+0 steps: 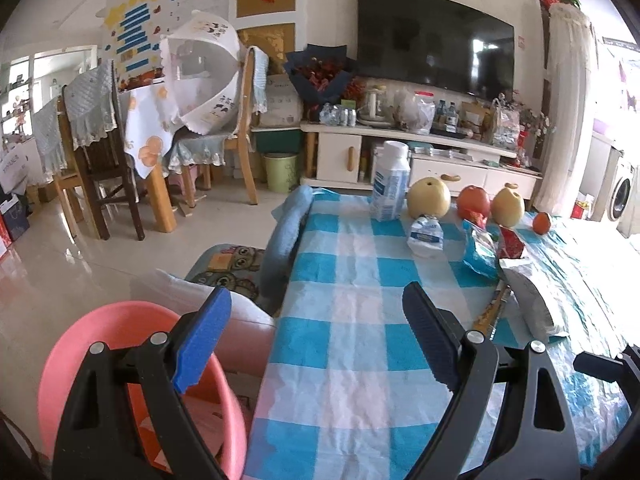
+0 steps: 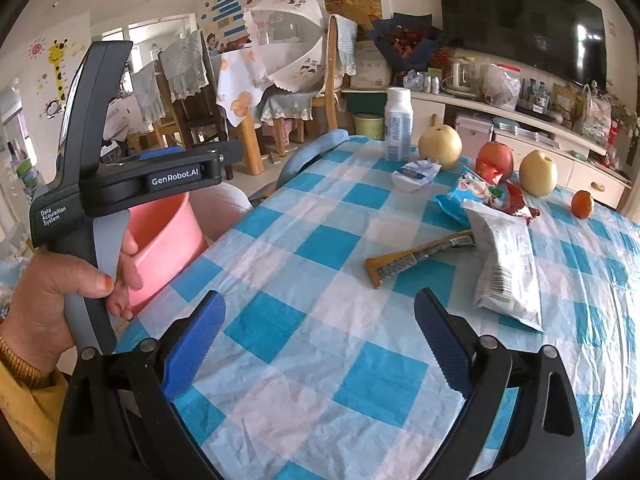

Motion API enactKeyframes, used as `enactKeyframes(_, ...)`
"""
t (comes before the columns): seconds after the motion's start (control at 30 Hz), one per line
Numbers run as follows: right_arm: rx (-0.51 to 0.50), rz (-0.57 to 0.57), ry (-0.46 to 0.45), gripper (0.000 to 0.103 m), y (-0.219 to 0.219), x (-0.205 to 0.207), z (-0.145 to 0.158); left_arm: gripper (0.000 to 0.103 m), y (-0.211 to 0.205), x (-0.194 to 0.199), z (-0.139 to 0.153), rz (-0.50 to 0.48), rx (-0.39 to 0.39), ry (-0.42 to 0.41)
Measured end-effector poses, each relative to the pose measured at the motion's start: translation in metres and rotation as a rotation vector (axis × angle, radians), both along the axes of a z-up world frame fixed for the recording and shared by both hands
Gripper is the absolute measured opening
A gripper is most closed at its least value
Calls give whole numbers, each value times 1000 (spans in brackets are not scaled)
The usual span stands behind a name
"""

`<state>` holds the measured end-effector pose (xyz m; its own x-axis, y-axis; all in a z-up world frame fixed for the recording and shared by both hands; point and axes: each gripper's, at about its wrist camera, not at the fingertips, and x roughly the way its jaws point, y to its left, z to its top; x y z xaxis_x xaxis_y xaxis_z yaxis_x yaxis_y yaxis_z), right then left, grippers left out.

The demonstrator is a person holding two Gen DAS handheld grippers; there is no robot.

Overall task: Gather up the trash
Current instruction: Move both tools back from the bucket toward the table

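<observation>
Trash lies on the blue checked tablecloth (image 2: 320, 320): a white snack bag (image 2: 506, 260), a tan stick wrapper (image 2: 416, 258), a blue wrapper (image 2: 460, 196), a red wrapper (image 2: 516, 200) and a crumpled white-blue packet (image 2: 416, 174). A pink bin (image 1: 132, 344) stands left of the table and also shows in the right wrist view (image 2: 164, 236). My left gripper (image 1: 316, 332) is open and empty at the table's left edge beside the bin. My right gripper (image 2: 320, 336) is open and empty above the cloth, short of the wrappers.
A white bottle (image 2: 398, 124), two pears (image 2: 440, 146), an apple (image 2: 496, 158) and a small orange (image 2: 582, 204) stand along the far edge. A blue chair back (image 1: 286, 236) sits at the table's left. A TV cabinet and dining chairs stand beyond.
</observation>
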<state>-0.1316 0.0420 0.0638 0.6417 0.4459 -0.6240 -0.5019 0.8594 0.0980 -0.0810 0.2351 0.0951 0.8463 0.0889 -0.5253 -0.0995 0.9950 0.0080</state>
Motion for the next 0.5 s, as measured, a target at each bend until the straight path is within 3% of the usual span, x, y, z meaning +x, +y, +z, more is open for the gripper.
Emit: enactKeyframes(0.5,27,-61,-27,94,-46,6,5,88,-36,15,-9,-81,-3,53)
